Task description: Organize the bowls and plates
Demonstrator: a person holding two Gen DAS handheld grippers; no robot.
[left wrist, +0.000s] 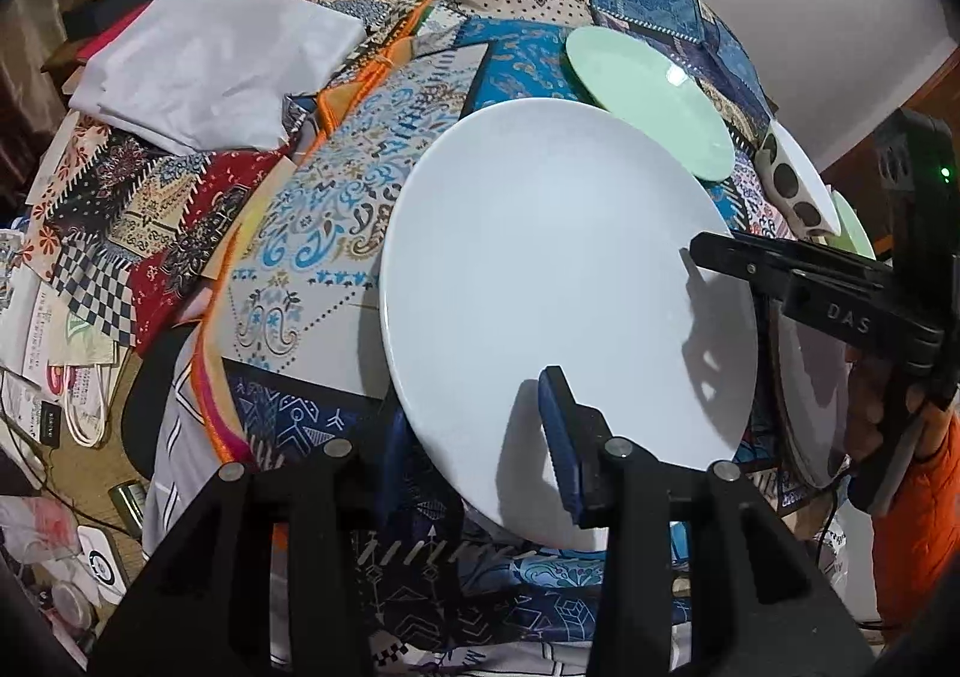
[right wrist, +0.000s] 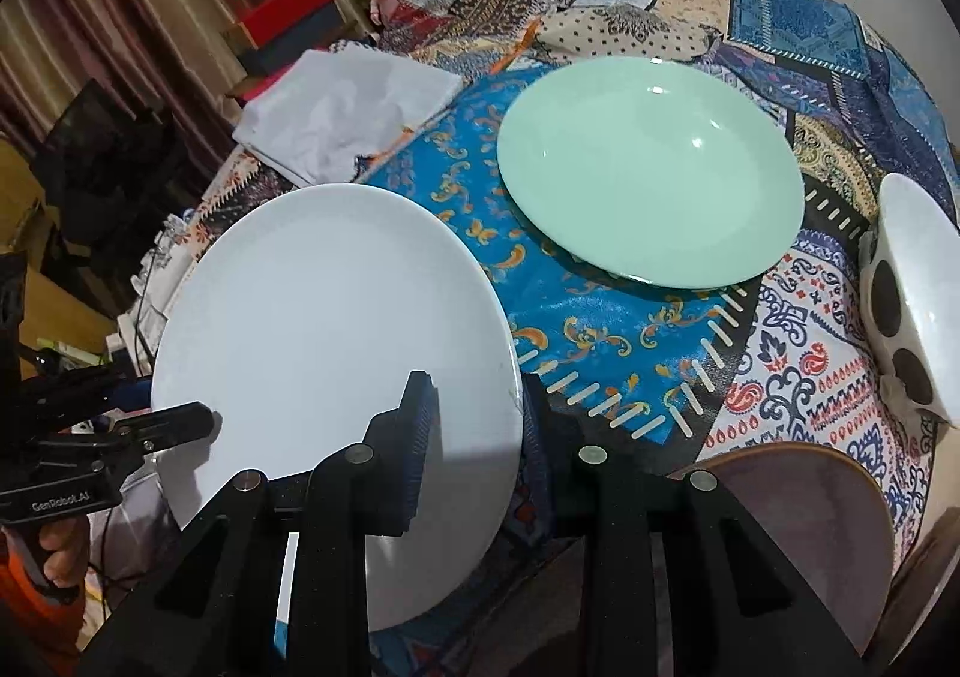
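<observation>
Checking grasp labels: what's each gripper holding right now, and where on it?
Both hold the white plate by its rim. The left gripper pinches the near edge, the right gripper the right-hand edge; one finger above, one below.

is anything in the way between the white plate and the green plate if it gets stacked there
Nothing visible. The white plate, gripped at its rim by both the left gripper and right gripper, faces only bare patchwork cloth before the green plate. The spotted bowl sits off to the side.

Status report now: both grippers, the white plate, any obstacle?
Left gripper and right gripper both clamp white plate at rim. Plate tilted above cloth. Green plate and spotted bowl nearby.
</observation>
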